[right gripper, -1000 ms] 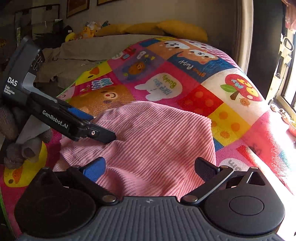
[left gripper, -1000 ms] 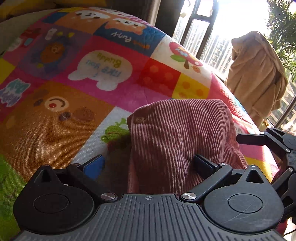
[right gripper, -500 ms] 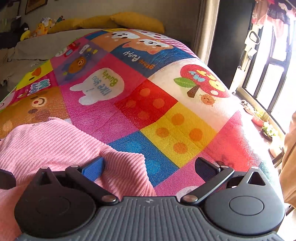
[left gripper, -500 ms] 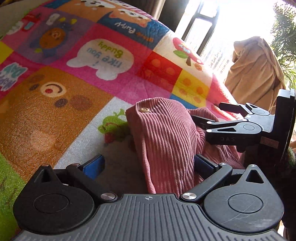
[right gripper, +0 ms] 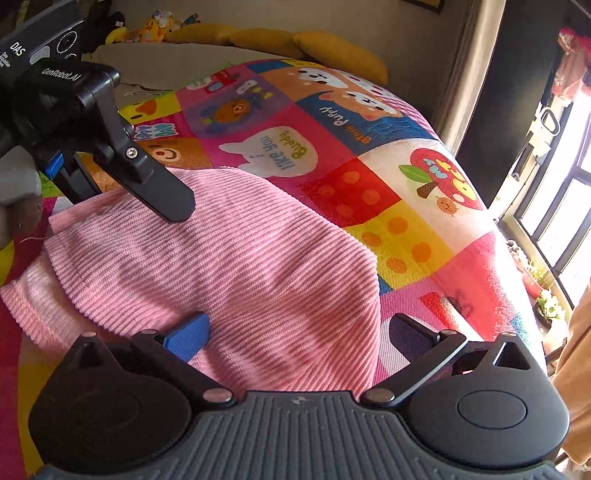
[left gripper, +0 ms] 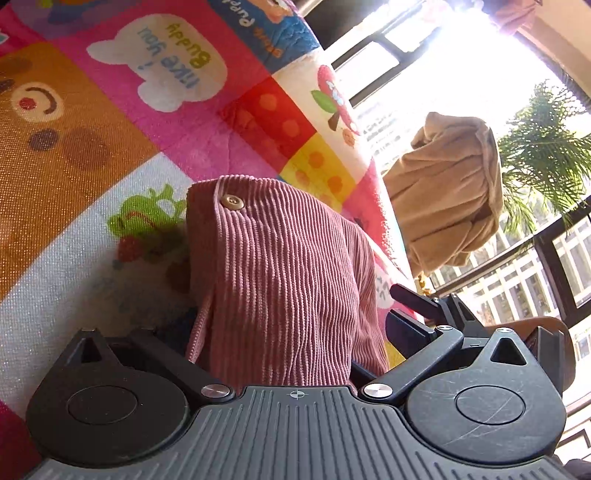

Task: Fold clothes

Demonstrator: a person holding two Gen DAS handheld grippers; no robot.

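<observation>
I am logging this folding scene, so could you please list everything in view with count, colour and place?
Corduroy garment: one, pink, lying on the blanket between both grippers.
Button: one, beige, at the garment's upper corner.
Blanket: one, multicoloured cartoon patchwork, covering the bed.
Cushions: several, yellow, at the head of the bed.
Plush toys: a few, mostly yellow, behind the cushions.
Draped cloth: one, tan, by the window.
Plant: one, green, at the window.
Left gripper: black, blue pad, jaws over the garment's far edge.
Right gripper: black, jaws open around the garment's near edge.
</observation>
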